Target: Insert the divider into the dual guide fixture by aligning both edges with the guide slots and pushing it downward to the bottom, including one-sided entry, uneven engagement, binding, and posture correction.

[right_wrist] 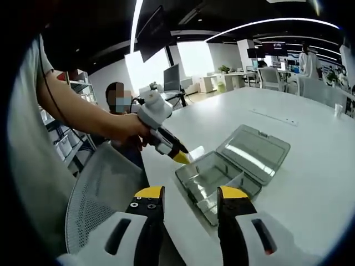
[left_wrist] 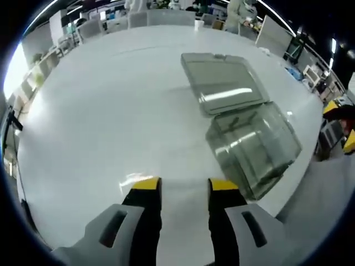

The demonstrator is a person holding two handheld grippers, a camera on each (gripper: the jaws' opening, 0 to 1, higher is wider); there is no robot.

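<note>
— Item one, the left gripper (left_wrist: 184,187)?
— Jaws parted, a clear strip of white table (left_wrist: 100,111) showing between the yellow tips; nothing held, nothing touched. In the left gripper view it hovers above the tabletop, with the clear plastic box (left_wrist: 252,147) off at its two o'clock, near but apart.

— Item two, the right gripper (right_wrist: 191,192)?
— Likewise parted, gap bare, gripping nothing. Its yellow tips sit at the near edge of the table, the box (right_wrist: 213,177) just beyond at twelve to one o'clock.

— The box itself?
— Transparent, hinged, lying open: tray toward the table's edge, lid (left_wrist: 222,82) folded flat behind it. Inside the tray a thin clear partition appears to stand across it; whether it is fully seated I cannot tell.

— The hand's pose?
— In the right gripper view a person's hand (right_wrist: 128,130) grips the left tool's white body from ten o'clock, forearm bare, tool angled downward with its yellow tips just above the tray's near corner.

— Sundries?
— A grey mesh chair back (right_wrist: 100,188) at eight o'clock; desks and monitors far behind.
</note>
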